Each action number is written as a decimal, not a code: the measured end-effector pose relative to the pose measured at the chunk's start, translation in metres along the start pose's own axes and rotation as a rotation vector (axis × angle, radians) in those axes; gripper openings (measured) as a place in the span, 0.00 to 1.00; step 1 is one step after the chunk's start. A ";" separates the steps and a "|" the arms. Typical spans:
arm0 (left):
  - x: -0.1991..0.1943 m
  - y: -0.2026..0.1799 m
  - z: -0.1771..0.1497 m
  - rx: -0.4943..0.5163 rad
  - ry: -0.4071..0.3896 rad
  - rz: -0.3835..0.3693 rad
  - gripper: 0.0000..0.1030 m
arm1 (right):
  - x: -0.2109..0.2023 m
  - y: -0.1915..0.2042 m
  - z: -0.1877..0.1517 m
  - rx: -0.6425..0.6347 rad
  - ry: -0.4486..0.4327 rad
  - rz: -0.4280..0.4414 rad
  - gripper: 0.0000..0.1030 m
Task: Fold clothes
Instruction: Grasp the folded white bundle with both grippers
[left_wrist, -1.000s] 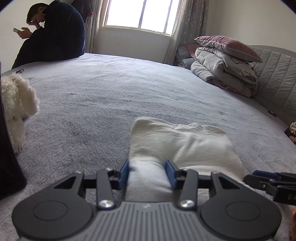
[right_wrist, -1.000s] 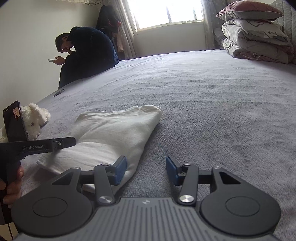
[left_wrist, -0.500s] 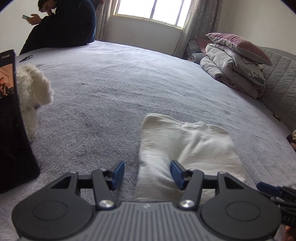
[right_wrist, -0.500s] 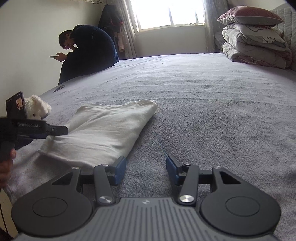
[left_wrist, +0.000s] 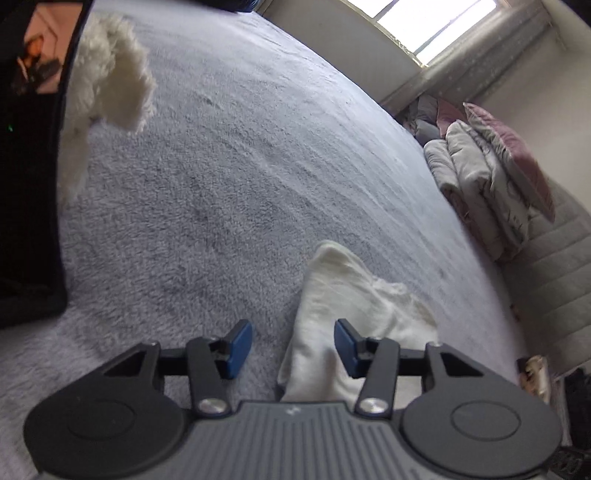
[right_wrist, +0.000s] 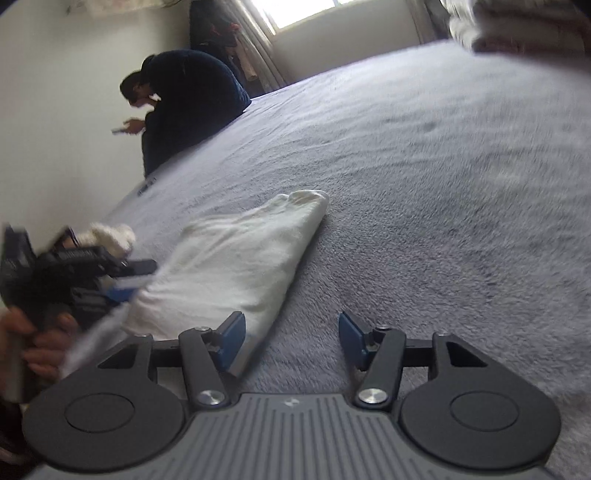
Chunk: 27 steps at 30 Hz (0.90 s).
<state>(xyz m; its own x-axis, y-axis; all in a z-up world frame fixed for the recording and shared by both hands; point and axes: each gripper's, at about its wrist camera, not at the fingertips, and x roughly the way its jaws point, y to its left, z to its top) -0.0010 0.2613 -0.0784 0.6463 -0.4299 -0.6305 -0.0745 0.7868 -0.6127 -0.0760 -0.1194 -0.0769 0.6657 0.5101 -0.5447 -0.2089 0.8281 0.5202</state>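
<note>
Lay folded on the grey bed (right_wrist: 424, 155), near its front edge: a cream cloth (right_wrist: 240, 266), long and narrow, one end thick and rounded, the other tapering toward the window. Looked soft, light and limp, likely to sag and unfold if lifted by one point; slightly fuzzy, so probably not slippery against rubber pads. Best taken, by judgement, at the two near corners or along the near folded edge, both layers pinched together, and kept low over the bed.

Left hand-held gripper (left_wrist: 293, 343): released, its jaws just closed a little yet parted, the cloth's (left_wrist: 332, 314) left edge in the gap and the right pad over the fabric without pinching it. Right hand-held gripper (right_wrist: 291, 341): released too, its jaws just widened, the left pad at the cloth's right edge, bare bed between the pads. Nothing held by either.

Just left of the cloth, a white plush toy (left_wrist: 107, 70) and a dark phone (left_wrist: 37, 110) propped beside it. Far beyond the cloth, at the bed's left edge, sat a person (right_wrist: 184, 107) in dark clothes, bent over a phone. Far right of the cloth, stacked quilts and a pink pillow (left_wrist: 491, 184) against the headboard. Nothing between either hand-held gripper and the cloth; wide bare bed around it for spreading. Much motion blur in the right wrist view, so fine contact there could not be told.
</note>
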 end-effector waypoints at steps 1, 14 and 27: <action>0.004 0.003 0.002 -0.017 0.003 -0.022 0.48 | 0.003 -0.005 0.004 0.043 0.010 0.034 0.52; 0.045 -0.005 -0.009 -0.017 -0.023 -0.140 0.47 | 0.066 -0.004 0.028 0.190 0.010 0.139 0.51; 0.054 -0.038 -0.028 0.080 -0.192 -0.030 0.21 | 0.084 0.020 0.026 0.106 -0.045 0.030 0.19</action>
<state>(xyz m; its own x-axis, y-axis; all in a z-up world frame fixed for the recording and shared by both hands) 0.0155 0.1953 -0.1025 0.7805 -0.3677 -0.5056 0.0025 0.8106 -0.5856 -0.0054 -0.0657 -0.0949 0.6924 0.5216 -0.4985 -0.1543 0.7820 0.6039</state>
